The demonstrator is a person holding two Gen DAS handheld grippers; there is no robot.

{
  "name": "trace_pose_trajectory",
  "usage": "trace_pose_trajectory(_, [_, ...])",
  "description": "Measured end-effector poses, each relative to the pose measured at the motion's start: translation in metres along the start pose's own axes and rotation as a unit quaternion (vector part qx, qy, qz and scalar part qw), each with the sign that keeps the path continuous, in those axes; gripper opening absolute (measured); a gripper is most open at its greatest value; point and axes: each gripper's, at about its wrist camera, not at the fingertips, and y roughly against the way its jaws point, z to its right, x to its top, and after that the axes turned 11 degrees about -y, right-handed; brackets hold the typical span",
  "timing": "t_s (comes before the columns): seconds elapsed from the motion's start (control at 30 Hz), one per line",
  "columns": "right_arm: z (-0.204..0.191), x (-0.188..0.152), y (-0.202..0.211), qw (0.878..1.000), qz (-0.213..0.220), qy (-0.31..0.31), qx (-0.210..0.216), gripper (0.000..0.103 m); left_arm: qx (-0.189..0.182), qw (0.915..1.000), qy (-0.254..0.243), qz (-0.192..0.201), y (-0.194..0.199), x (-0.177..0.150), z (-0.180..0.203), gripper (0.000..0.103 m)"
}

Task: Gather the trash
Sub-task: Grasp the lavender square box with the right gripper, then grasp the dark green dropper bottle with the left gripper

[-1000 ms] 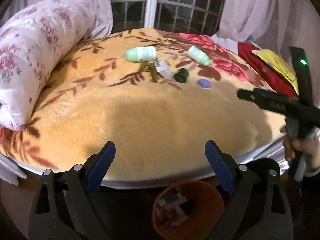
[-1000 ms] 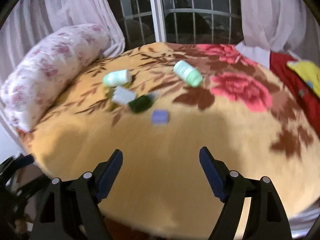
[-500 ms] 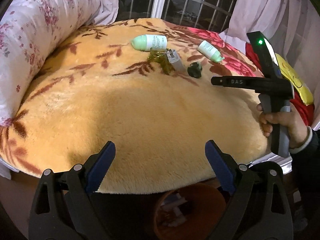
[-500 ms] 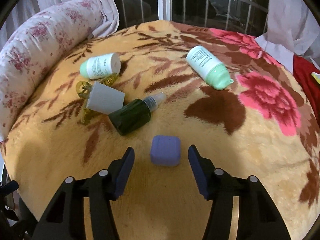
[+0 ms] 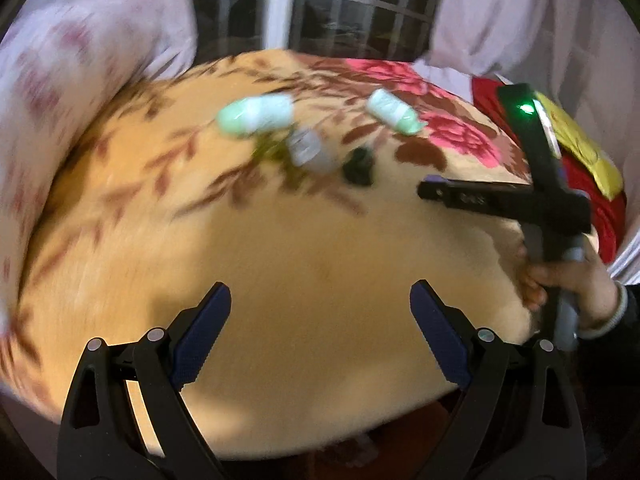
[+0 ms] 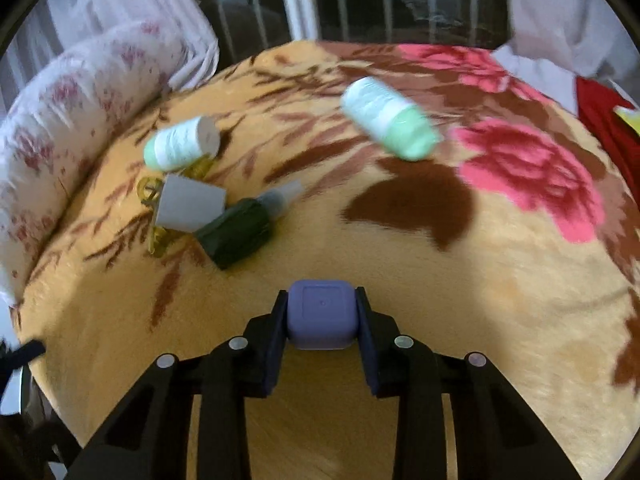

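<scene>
Right gripper (image 6: 321, 316) clamps purple case (image 6: 321, 314) — lifted?

The right tongs (image 6: 321, 316) are clamped on a small lilac square case (image 6: 321, 314), one pad pressing each of its sides, above the floral blanket (image 6: 460, 280). Ahead of the tongs and to their left, a dark green bottle (image 6: 236, 232) lies touching a grey cap-like block (image 6: 188, 208), with a pale green and white bottle (image 6: 180, 144) just beyond. Farther ahead, slightly to the right, lies a second, blurred pale green bottle (image 6: 390, 120), well apart from that cluster.
</scene>
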Motion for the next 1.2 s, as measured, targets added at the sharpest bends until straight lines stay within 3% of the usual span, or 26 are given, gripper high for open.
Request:
trace_pose_trajectory(0.17, [0.052,-0.008,0.04,0.999,0.029,-0.042,-0.008,0.032,-0.037,0.9967,-0.072,-0.002,-0.043,0.056,0.023,0.089])
trace_pose_trajectory(0.3, [0.087,-0.022,0.068,0.996,0.051,-0.07,-0.016,0.032,-0.062,0.9946,-0.076,-0.032,-0.094,0.098,0.023,0.089])
trace_pose_trajectory(0.53, [0.131,-0.044,0.093,0.991,0.061,-0.115,-0.005,0.032,-0.055,0.9891,-0.097,-0.096,-0.16,0.119,0.021,0.089])
trace_pose_trajectory(0.57, [0.134,-0.045,0.094,0.991,0.062,-0.117,-0.004,0.032,-0.048,0.9884,-0.107,-0.097,-0.164,0.12,0.024,0.087])
trace_pose_trajectory(0.63, [0.139,-0.049,0.094,0.99,0.064,-0.124,0.001,0.032,-0.027,0.9852,-0.127,-0.112,-0.173,0.118,0.03,0.071])
trace_pose_trajectory(0.67, [0.139,-0.052,0.095,0.99,0.064,-0.127,0.005,0.032,-0.013,0.9829,-0.137,-0.123,-0.177,0.115,0.033,0.068])
trace_pose_trajectory(0.73, [0.14,-0.054,0.096,0.989,0.065,-0.132,0.011,0.032,-0.013,0.9828,-0.146,-0.112,-0.173,0.113,0.033,0.057])
trace_pose_trajectory(0.8, [0.141,-0.056,0.096,0.988,0.069,-0.134,0.015,0.032,-0.018,0.9819,-0.156,-0.106,-0.167,0.109,0.033,0.039])
trace_pose_trajectory(1.03, [0.138,-0.06,0.1,0.986,0.075,-0.145,0.026,0.032,-0.004,0.9867,-0.138,-0.086,-0.153,0.102,0.036,0.038])
trace_pose_trajectory(1.2, [0.125,-0.067,0.107,0.988,0.074,-0.13,0.033,0.032,-0.003,0.9931,-0.105,-0.052,-0.11,0.093,0.043,0.038])
